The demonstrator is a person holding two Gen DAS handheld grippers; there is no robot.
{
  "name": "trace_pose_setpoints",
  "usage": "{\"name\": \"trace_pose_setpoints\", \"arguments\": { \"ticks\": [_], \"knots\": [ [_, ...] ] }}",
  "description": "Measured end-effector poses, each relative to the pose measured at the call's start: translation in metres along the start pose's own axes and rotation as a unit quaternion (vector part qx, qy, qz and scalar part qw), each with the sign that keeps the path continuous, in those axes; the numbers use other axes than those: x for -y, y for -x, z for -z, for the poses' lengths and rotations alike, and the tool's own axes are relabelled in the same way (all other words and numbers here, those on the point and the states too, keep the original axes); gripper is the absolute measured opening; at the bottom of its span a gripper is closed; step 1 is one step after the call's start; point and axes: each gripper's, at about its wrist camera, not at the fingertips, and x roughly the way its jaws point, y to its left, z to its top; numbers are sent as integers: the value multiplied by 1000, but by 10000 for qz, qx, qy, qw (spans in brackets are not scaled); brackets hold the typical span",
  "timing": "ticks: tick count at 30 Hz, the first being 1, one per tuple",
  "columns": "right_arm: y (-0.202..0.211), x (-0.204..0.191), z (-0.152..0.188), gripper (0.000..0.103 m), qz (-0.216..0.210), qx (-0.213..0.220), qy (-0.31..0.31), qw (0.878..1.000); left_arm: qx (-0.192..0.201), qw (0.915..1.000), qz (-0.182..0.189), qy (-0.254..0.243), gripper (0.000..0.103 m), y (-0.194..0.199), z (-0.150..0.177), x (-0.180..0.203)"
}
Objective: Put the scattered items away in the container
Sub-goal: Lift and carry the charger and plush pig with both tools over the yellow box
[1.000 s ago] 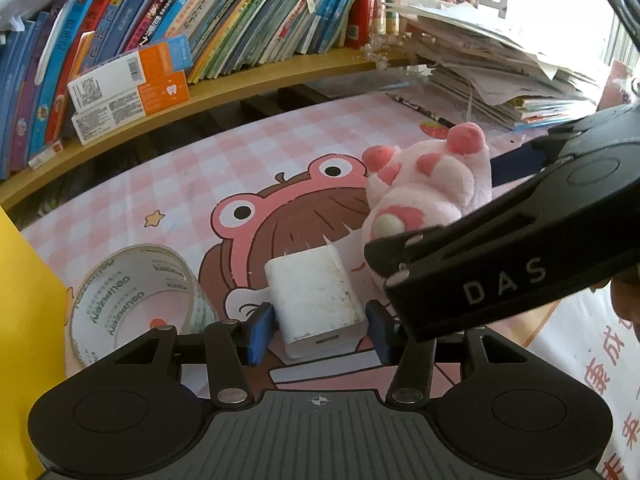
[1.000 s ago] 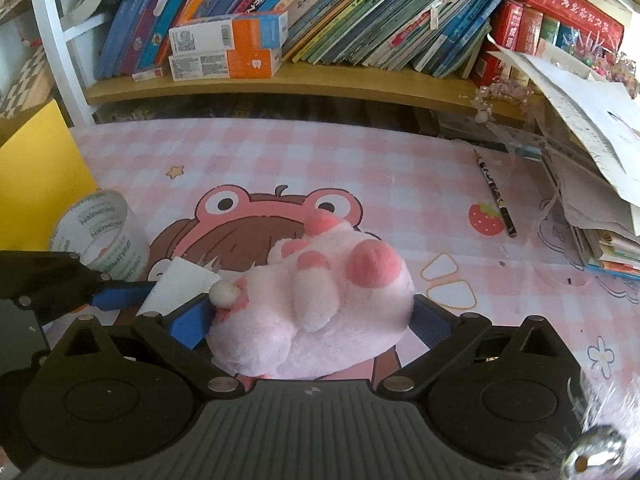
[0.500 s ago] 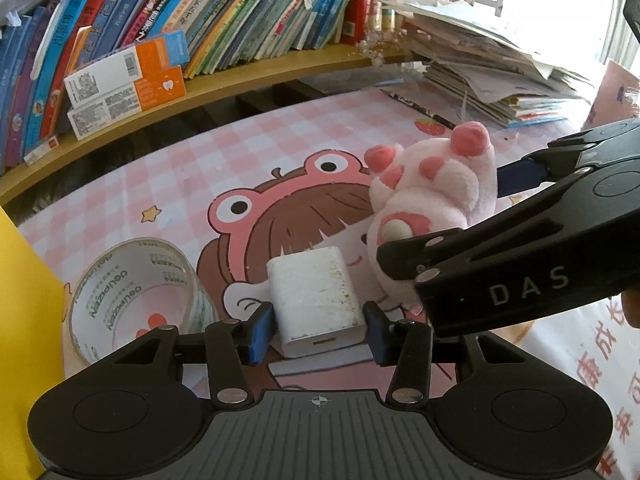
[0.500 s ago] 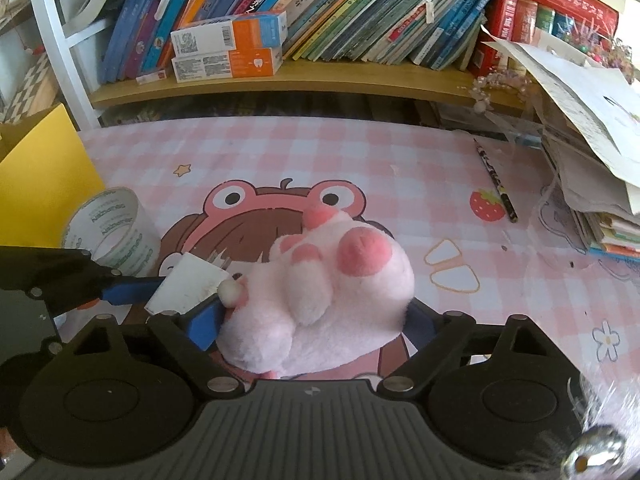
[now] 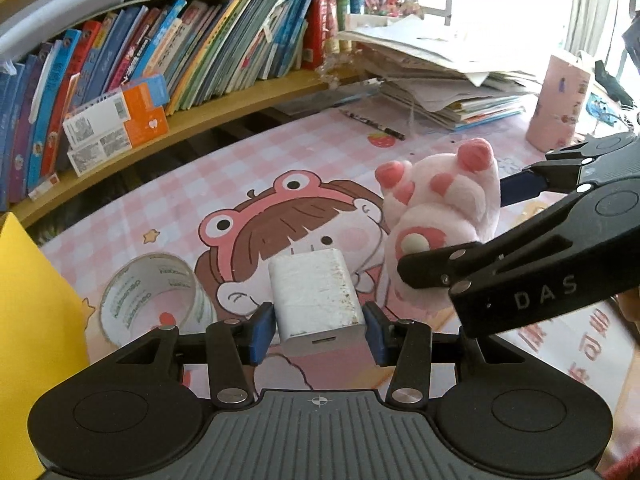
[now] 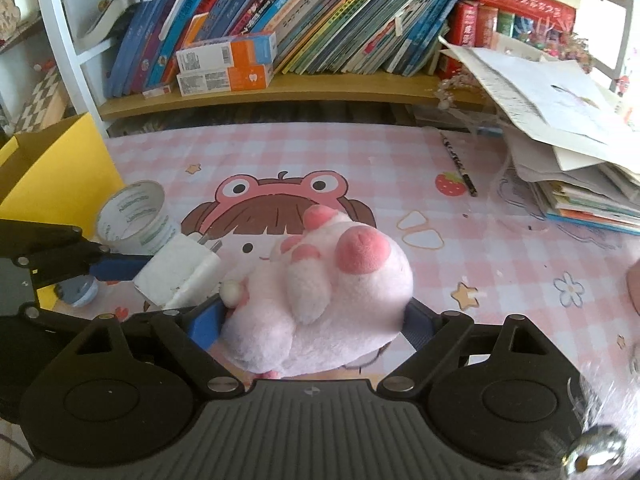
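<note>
Both tongs are closed on objects above the pink checked desk mat [image 6: 280, 148]. Left gripper [image 5: 319, 332]: blue pads clamp the sides of a white wall charger [image 5: 316, 296], prongs pointing far, away from the camera; in the right wrist view the charger [image 6: 176, 272] sits tilted, clear of the mat. Right gripper [image 6: 310, 326]: fingers pressed into a pink plush paw [image 6: 324, 296], its darker pink toe pads facing up and far. Seen from the left wrist, the plush paw [image 5: 444, 216] is held just right of the charger, with the right gripper [image 5: 448, 236] reaching in from the right edge. Roll of clear packing tape [image 6: 134, 218]: standing on the mat at the near left, just beside the yellow box [image 6: 56, 172], which occupies the left edge with its flap open. Pencil [image 6: 458, 164]: lying on the mat at far right, near a stack of papers and books [image 6: 568, 152]. Wooden bookshelf [image 6: 280, 88]: along the far side, holding leaning books and two orange-and-white cartons [image 6: 226, 64].
</note>
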Motion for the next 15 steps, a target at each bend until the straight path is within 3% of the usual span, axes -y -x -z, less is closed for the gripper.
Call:
{"name": "trace_pose_setpoints", "arguments": {
  "ticks": [15],
  "knots": [
    [49,-27,25,89,216,245,-70,9994,272,9995,86,-117,46,57,26,4]
  ]
}}
